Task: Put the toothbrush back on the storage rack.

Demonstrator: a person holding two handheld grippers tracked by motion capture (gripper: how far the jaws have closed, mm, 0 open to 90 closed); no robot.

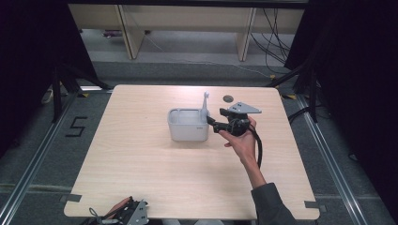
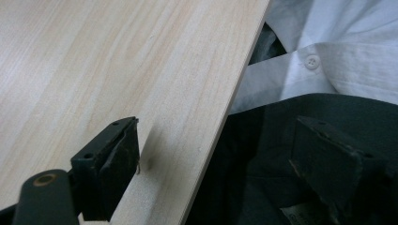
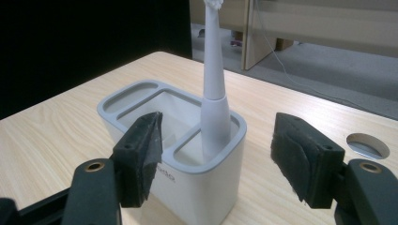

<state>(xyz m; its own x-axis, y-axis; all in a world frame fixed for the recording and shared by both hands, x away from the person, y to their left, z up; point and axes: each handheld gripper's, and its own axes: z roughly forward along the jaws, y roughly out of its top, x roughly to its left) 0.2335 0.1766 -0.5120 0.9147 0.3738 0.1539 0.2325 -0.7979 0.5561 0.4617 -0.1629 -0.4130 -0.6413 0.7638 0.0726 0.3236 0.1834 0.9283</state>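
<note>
While the person's right hand [image 1: 240, 140] holds the right gripper [image 1: 210, 121] level just beside a grey-white holder [image 1: 187, 124] near the middle of the wooden table [image 1: 141, 173], its jaws stand released, nothing between them. A white electric toothbrush [image 3: 213, 89] stands upright in the holder's end compartment, head up, apparently just set there so it stays standing. At the table's near edge the left gripper [image 1: 133, 213] rests idle, its jaws apart and empty, likely parked out of the way
</note>
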